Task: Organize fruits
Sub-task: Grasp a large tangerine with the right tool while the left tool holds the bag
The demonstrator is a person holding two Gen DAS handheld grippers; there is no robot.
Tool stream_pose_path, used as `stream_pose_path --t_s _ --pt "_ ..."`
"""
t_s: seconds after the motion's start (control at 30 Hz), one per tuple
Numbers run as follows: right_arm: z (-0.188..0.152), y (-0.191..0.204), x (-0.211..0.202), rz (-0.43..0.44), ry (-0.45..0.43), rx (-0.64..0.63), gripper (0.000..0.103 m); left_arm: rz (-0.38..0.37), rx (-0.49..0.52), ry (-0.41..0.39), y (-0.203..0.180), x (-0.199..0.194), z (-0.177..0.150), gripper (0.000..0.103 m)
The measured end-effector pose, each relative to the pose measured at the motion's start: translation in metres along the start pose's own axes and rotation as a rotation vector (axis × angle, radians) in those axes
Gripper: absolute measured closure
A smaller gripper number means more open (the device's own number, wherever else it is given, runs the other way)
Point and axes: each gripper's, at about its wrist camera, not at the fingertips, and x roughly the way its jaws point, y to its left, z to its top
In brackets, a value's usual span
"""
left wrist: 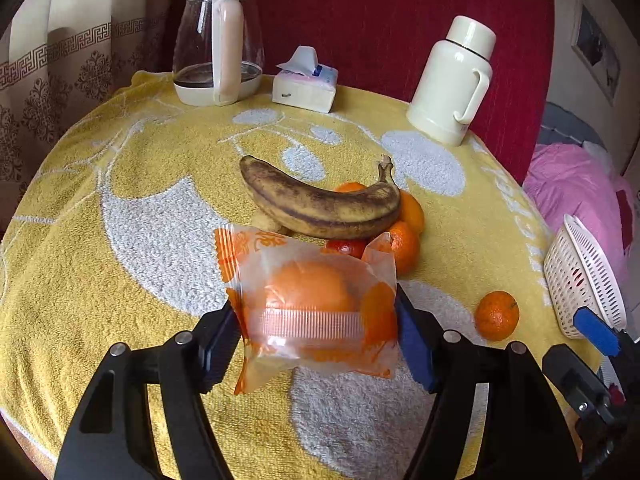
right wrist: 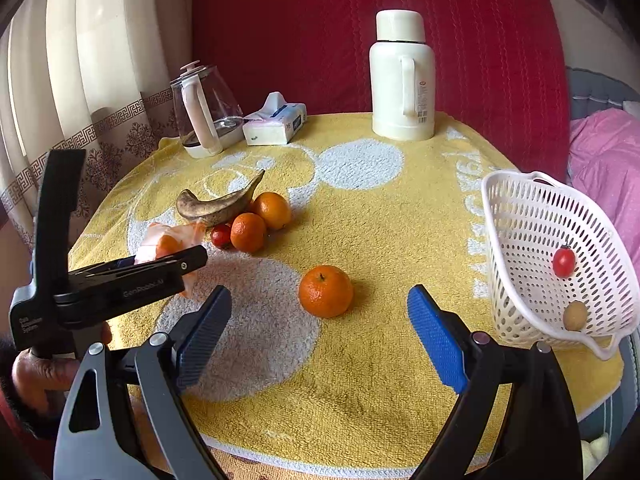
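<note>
Wrapped orange: one, sealed in a clear printed bag (left wrist: 316,312), lying at 6 o'clock of the fruit heap; the left gripper (left wrist: 316,336) has its pads against both sides of the wrapper, so it looks gripped for a lift toward the basket.
Left gripper jaws: about half open, closed on the bagged orange; whether it is off the towel yet I cannot tell.
Right gripper (right wrist: 320,332): jaws wide apart, holding nothing, lined up on the loose mandarin at 12 o'clock of its fingertips, probably its next pick.
Loose mandarin (right wrist: 326,291): one, alone on the towel, well apart from the heap, at 4 o'clock of it.
Heap: one brown-spotted banana (left wrist: 320,208) resting across the top, which props it off the towel; two plain oranges (right wrist: 260,220) touching each other under its stem end; one cherry tomato (right wrist: 221,236) tucked at their 9 o'clock; one small tan fruit (left wrist: 270,224) partly hidden under the banana.
Basket (right wrist: 520,216): one, white and perforated, at 3 o'clock of the table edge, tilted with its mouth toward the fruit; it holds one cherry tomato (right wrist: 564,263) and one small tan fruit (right wrist: 575,315), so sorting has barely begun.
Towel (right wrist: 380,380): one, yellow and white, covering the table; it likely keeps round fruit from rolling.
Back row, 12 o'clock: one glass kettle (left wrist: 218,44), one tissue pack (left wrist: 305,84), one cream flask (left wrist: 456,80), all away from the work.
</note>
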Motion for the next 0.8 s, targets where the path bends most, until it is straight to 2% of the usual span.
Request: stream_pose_path --t_s 0.23,0.6,0.8 --pt "0.008 0.001 0.03 0.008 0.06 0.0 0.012 0.03 -0.026 -0.056 0.019 -0.022 0.003 0.033" --pt "0.008 0.002 0.077 -0.039 0.19 -0.034 0.052 0.032 -0.054 -0.069 0.032 -0.028 0.003 0.033" --pt "0.005 0.003 0.081 -0.048 0.196 -0.047 0.062 0.033 -0.058 -0.066 0.032 -0.027 0.003 0.033"
